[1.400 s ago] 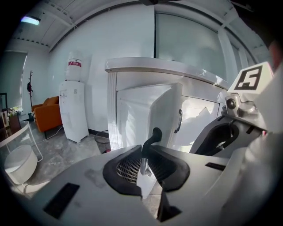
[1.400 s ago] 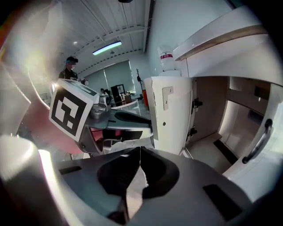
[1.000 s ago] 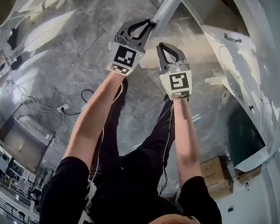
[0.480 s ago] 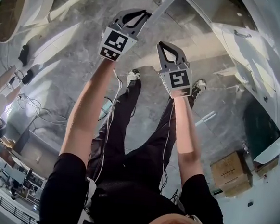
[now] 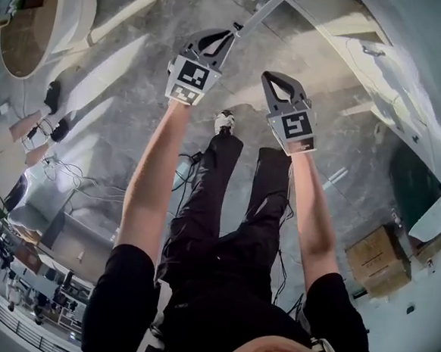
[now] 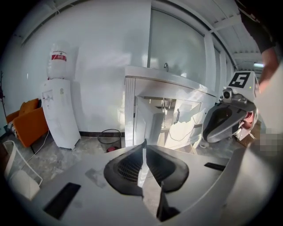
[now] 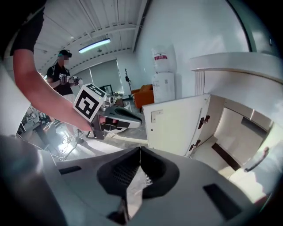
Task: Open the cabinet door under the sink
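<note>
The person stands with 2 grippers held out ahead. The left gripper (image 6: 143,145) has its jaws pressed together with nothing between them, and the right gripper (image 7: 140,149) is the same, closed and empty. The cabinet door (image 7: 174,126) under the sink (image 6: 154,75) stands swung wide open, near the right gripper. From above, the left gripper's tip seems to meet the door's edge, though contact is unclear. A water dispenser (image 6: 57,106) stands left of the sink.
</note>
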Demonstrator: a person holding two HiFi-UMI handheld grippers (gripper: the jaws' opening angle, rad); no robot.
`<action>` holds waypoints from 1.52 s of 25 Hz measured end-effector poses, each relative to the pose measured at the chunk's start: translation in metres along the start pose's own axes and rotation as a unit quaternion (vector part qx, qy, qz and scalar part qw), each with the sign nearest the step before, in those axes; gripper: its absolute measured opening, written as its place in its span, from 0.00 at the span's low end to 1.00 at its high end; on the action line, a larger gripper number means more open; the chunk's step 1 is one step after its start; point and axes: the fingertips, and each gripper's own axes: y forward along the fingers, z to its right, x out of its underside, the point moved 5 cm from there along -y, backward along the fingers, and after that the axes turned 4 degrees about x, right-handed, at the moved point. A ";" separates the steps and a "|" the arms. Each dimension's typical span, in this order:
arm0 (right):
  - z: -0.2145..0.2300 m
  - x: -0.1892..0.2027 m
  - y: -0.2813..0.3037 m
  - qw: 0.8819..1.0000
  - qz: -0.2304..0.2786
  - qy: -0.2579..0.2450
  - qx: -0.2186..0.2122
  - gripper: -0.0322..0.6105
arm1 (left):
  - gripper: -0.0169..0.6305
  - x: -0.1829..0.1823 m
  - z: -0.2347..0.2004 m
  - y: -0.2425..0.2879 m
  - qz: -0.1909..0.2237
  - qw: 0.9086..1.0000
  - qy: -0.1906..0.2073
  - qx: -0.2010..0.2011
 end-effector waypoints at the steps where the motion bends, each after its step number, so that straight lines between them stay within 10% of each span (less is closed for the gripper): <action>1: -0.001 -0.010 -0.005 1.000 -0.003 -0.006 -0.002 0.14 | 0.08 -0.005 0.003 -0.009 -0.001 1.000 -0.009 -0.003; 15: -0.016 -0.085 -0.143 0.999 -0.020 0.010 0.037 0.14 | 0.08 -0.118 0.041 -0.148 0.035 0.998 -0.043 -0.003; 38: -0.086 -0.100 -0.339 0.983 0.043 0.050 0.170 0.14 | 0.08 -0.211 0.229 -0.250 0.049 0.979 0.030 0.195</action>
